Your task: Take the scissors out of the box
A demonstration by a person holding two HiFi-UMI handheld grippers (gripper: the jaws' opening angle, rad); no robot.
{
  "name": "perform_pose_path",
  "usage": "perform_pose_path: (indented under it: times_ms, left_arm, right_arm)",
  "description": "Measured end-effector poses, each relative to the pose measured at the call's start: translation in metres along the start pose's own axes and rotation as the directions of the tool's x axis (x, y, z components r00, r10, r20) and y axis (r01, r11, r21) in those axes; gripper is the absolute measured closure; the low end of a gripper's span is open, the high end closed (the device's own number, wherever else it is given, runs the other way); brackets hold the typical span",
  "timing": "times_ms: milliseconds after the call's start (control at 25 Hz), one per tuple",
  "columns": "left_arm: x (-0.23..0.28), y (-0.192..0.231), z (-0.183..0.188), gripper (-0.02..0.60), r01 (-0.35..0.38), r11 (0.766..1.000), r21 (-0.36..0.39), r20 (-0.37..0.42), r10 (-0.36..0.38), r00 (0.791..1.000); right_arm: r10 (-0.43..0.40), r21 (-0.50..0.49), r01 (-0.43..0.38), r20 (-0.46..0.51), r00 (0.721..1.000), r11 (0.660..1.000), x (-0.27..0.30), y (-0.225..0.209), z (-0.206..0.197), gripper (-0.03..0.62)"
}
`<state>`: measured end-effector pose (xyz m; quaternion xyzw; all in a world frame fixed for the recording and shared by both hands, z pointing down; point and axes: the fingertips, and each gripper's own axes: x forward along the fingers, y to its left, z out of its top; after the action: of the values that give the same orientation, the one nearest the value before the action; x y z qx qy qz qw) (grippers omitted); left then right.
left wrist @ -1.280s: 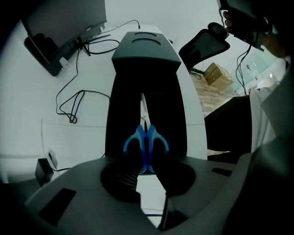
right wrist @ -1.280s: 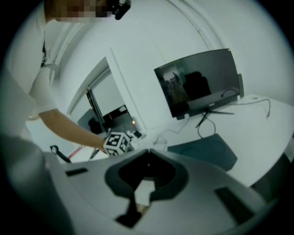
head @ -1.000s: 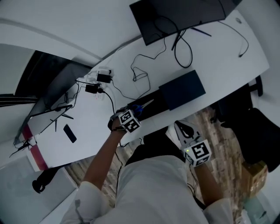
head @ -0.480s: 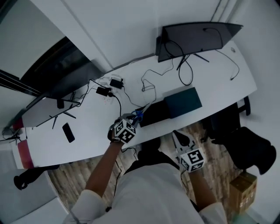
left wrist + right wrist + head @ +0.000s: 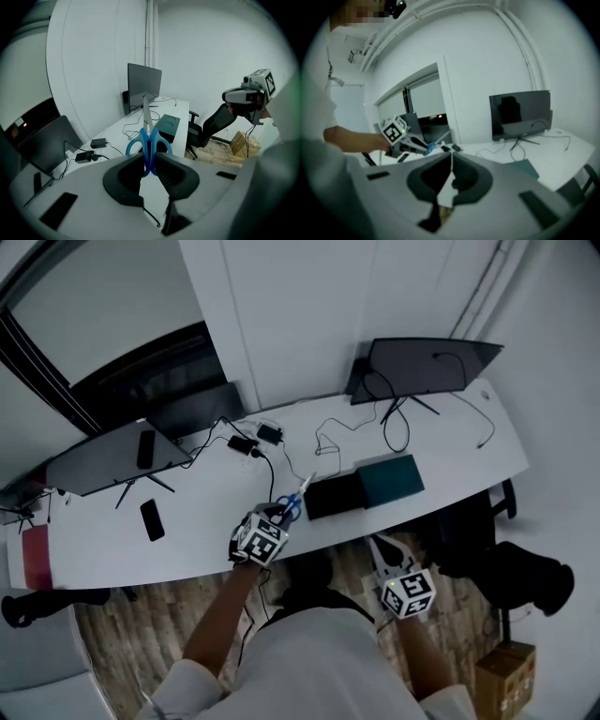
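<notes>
Blue-handled scissors (image 5: 149, 140) stand upright between my left gripper's (image 5: 149, 160) jaws, which are shut on the handles; the blades point up. In the head view the left gripper (image 5: 277, 517) holds the scissors (image 5: 292, 503) above the white desk (image 5: 450, 442), just left of the open black box (image 5: 330, 495) and its teal lid (image 5: 389, 479). My right gripper (image 5: 382, 547) hangs off the desk's near edge, below the box. Its jaws (image 5: 451, 161) look shut with nothing in them. The right gripper view also catches the left gripper (image 5: 401, 136) with the scissors (image 5: 431, 146).
A monitor (image 5: 427, 367) stands at the desk's back right and a dark laptop (image 5: 112, 456) at the left. A phone (image 5: 151, 519), power adapters (image 5: 248, 442) and cables lie on the desk. An office chair (image 5: 506, 568) and a cardboard box (image 5: 506, 676) are on the floor.
The left gripper has risen with the scissors, up and left of the black box, and rolled them upright. The right gripper has risen too. The head view has pulled back.
</notes>
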<state>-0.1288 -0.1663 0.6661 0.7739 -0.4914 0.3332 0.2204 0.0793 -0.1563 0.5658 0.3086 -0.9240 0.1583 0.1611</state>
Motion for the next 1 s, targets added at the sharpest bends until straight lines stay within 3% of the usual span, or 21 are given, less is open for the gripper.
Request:
perform_pose_path:
  times_ms: [480,1000]
  left_arm:
    - [-0.1,-0.01,0.026,0.479,-0.045,0.993,-0.113,0.206,0.068,0.976]
    - [-0.143,-0.035,0.052,0.479,-0.108,0.967,-0.23,0.299,0.176,0.938]
  right_arm:
    - [-0.082,-0.068,0.084,0.033,0.996,0.994,-0.069,0.013,0.007,0.562]
    - [-0.077,-0.108,0.085,0.07,0.995,0.991,-0.109,-0.047,0.035,0.562]
